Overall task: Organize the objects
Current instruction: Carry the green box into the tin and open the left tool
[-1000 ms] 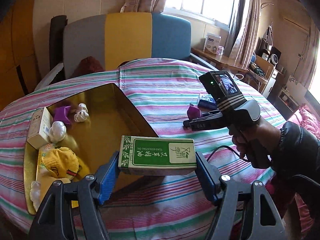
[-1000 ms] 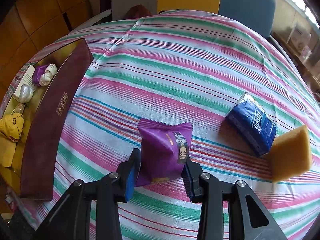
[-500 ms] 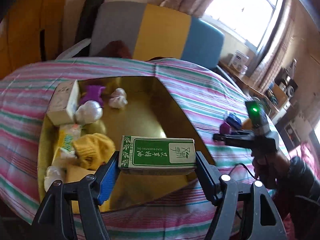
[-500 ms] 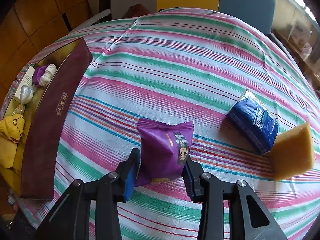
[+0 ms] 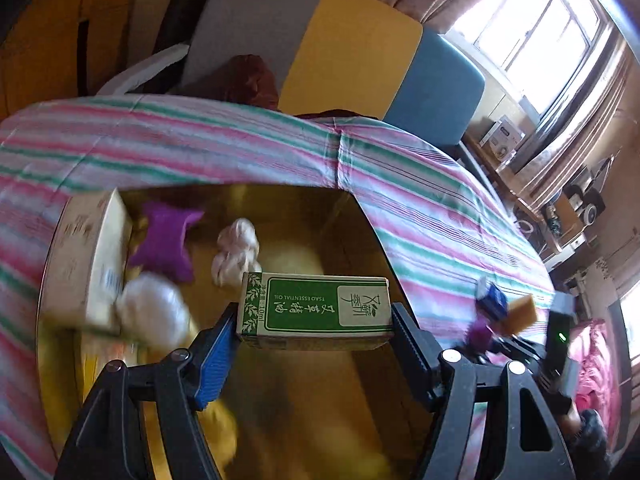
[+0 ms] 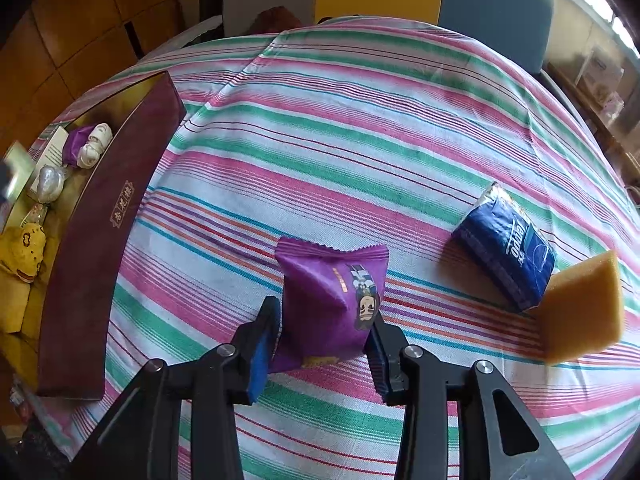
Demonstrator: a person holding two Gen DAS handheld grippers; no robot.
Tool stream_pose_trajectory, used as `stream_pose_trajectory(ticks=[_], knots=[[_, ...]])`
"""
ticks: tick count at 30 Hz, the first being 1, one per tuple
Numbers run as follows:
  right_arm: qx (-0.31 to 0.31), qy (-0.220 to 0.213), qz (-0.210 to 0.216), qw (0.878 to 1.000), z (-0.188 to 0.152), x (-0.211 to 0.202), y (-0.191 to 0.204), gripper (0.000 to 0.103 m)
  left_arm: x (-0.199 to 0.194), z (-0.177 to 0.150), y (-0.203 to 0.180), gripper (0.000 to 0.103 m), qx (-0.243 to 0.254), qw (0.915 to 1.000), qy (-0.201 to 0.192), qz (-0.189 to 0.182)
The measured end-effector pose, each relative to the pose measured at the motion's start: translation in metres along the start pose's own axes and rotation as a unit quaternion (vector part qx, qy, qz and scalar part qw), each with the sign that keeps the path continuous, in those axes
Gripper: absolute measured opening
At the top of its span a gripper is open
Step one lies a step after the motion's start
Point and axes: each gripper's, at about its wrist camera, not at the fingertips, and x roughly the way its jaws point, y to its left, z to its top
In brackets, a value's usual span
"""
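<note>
My left gripper (image 5: 314, 320) is shut on a green and white carton (image 5: 316, 308), gripped by its two short ends. It hangs above the gold floor of the open maroon gift box (image 5: 300, 400). In the box lie a purple packet (image 5: 164, 240), a white knotted bundle (image 5: 236, 248), a white wrapped ball (image 5: 152, 312) and a cream carton (image 5: 84, 256). My right gripper (image 6: 324, 328) is shut on another purple snack packet (image 6: 332, 292), just over the striped tablecloth (image 6: 360, 140). The maroon box wall (image 6: 104, 240) stands to its left.
A blue tissue pack (image 6: 508, 244) and a yellow sponge (image 6: 580, 308) lie on the cloth right of my right gripper. A yellow toy (image 6: 26, 248) sits at the near end of the gift box. A grey, yellow and blue chair back (image 5: 344, 48) stands behind the table.
My left gripper has carried the green carton leftwards from the box's near edge to over its inside, rolling as it went. The right gripper and its purple packet have stayed put.
</note>
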Motion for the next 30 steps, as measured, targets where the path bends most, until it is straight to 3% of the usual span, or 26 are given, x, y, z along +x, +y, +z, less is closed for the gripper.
stream_pose_trajectory(ticks=[7, 13, 18, 20, 28, 30], knots=[[-0.001, 0.000, 0.000, 1.000, 0.000, -0.001, 0.000, 0.044, 0.064, 0.039, 0.006, 0.073, -0.018, 0.9994, 0.026, 0.016], [0.001, -0.001, 0.002, 1.000, 0.001, 0.000, 0.000, 0.044, 0.093, 0.052, 0.008, 0.075, -0.019, 0.9983, 0.041, 0.037], [0.003, -0.003, 0.004, 1.000, 0.001, -0.001, -0.001, 0.045, 0.077, 0.050, 0.016, 0.076, -0.037, 0.9984, 0.033, 0.028], [0.002, -0.004, 0.003, 1.000, 0.001, -0.001, -0.001, 0.045, 0.065, 0.047, 0.018, 0.080, -0.025, 0.9988, 0.023, 0.035], [0.001, -0.007, 0.001, 1.000, 0.001, -0.001, 0.000, 0.045, 0.025, 0.033, 0.021, 0.082, -0.008, 0.9989, 0.003, 0.046], [-0.001, -0.008, 0.000, 1.000, 0.000, -0.001, 0.000, 0.045, 0.010, 0.019, 0.013, 0.082, 0.020, 0.9980, -0.002, 0.061]])
